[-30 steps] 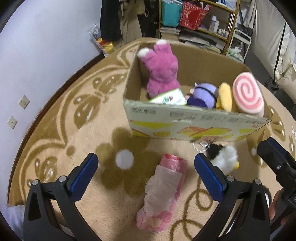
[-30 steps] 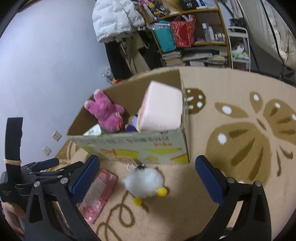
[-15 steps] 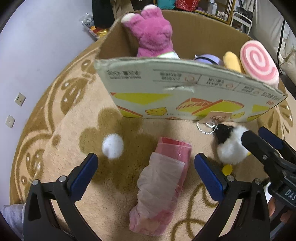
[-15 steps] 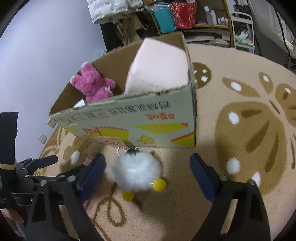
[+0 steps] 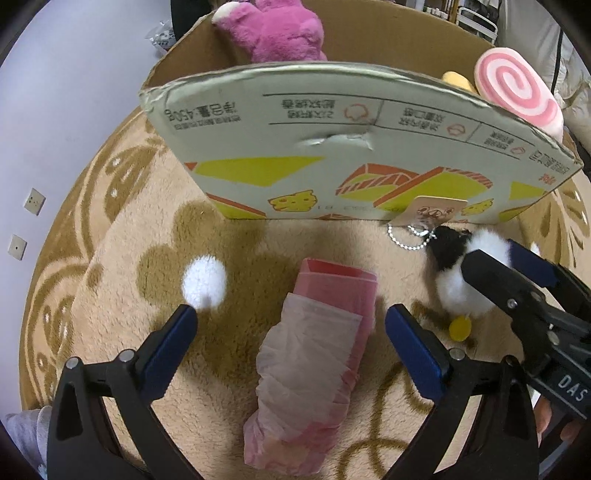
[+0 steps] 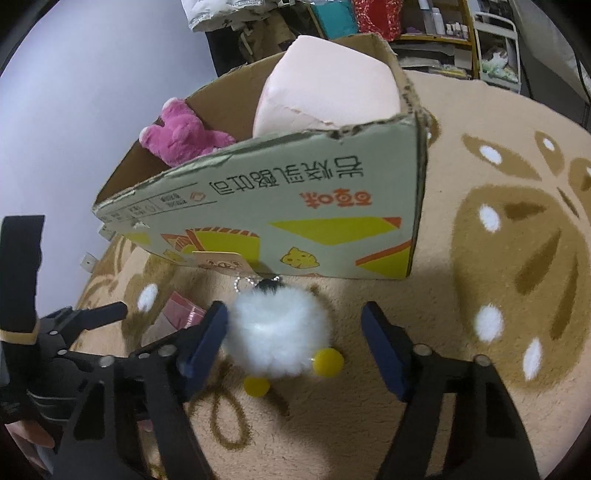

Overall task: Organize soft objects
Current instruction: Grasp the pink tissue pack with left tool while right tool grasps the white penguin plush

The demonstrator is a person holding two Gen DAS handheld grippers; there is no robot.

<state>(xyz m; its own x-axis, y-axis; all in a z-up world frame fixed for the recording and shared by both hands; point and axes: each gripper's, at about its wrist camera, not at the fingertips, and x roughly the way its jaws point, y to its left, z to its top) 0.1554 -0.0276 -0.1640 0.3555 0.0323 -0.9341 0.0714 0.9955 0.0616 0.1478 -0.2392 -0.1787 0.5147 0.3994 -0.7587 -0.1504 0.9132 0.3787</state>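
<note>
Now the cardboard box (image 5: 332, 147) fills far more of both my views than it did a second ago; I have brought both tools low and close, so its printed front wall towers over them and only the tops of the toys inside show. It stands on the beige patterned rug (image 5: 122, 280). Inside, the pink plush bear (image 5: 273, 33) sits at the left end and the pink swirl cushion (image 5: 517, 92) leans at the right end, with a sliver of a yellow plush (image 5: 456, 79) beside it.

On the rug in front of the box, the pink bag roll (image 5: 314, 362) lies between the spread fingers of my left hand-held gripper (image 5: 290, 343), which is wide apart and touching nothing; the roll sat further ahead of it before. To its right lies the fluffy white keychain plush (image 6: 277, 332), black at its top, with yellow feet, its ball chain and paper tag (image 6: 218, 260) resting against the box's foot.

My right hand-held gripper (image 6: 295, 343) has narrowed from its earlier spread but is not closed: the left finger (image 6: 207, 339) is just touching the fluff, while the right finger (image 6: 384, 350) stands apart from it, and the plush rests on the rug.
</note>
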